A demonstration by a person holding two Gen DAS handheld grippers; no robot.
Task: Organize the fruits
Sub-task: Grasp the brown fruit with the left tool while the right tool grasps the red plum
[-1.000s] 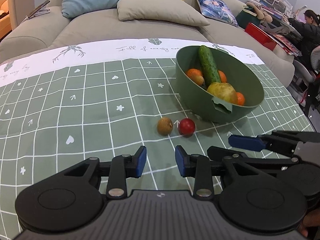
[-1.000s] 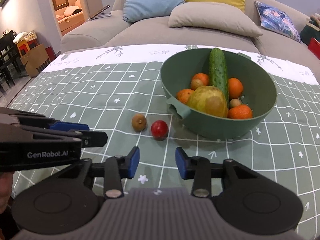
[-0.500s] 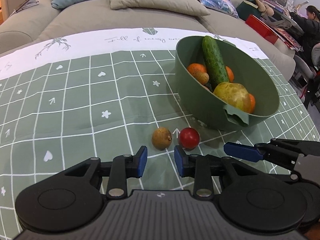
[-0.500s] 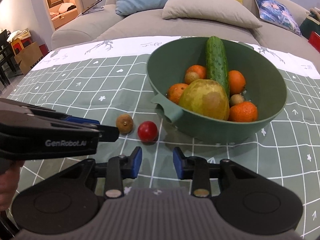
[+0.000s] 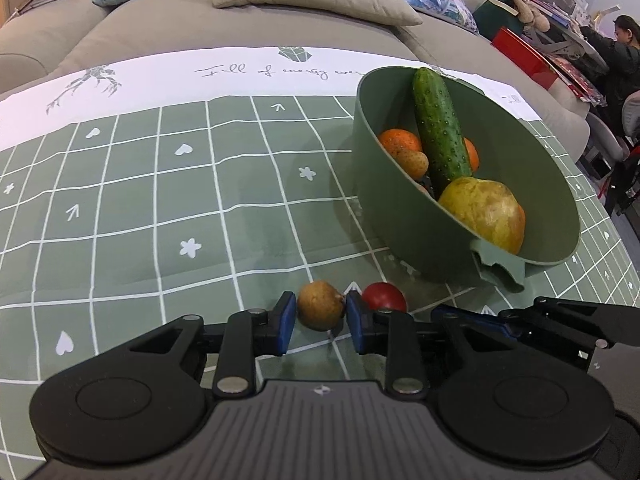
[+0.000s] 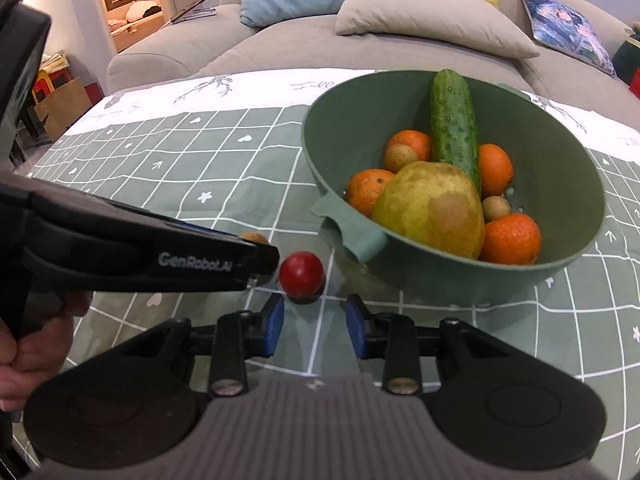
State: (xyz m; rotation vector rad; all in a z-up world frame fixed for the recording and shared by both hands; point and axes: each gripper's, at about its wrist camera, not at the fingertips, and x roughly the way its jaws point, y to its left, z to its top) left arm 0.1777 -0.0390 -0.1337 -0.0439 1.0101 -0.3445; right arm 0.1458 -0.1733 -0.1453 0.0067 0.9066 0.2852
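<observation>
A small brown fruit [image 5: 320, 311] lies on the green checked tablecloth, between the open blue pads of my left gripper [image 5: 318, 322]. A red cherry tomato [image 5: 384, 298] lies just right of it; in the right wrist view the tomato [image 6: 301, 273] sits just ahead of my open right gripper [image 6: 314, 326], toward its left finger. The brown fruit [image 6: 254, 237] is mostly hidden there behind the left gripper's body. A green bowl [image 6: 560, 276] holds a cucumber [image 6: 454, 128], a large yellow pear [image 6: 430, 208], oranges and small brown fruits.
The bowl [image 5: 400, 216] stands to the right of both loose fruits, its handle [image 6: 352, 234] pointing toward me. A grey sofa with cushions [image 6: 432, 20] runs along the table's far edge. A person sits far right [image 5: 624, 48].
Both grippers have moved forward and down toward the two loose fruits. The left gripper's pads now flank the brown fruit; the right gripper has come close to the tomato.
</observation>
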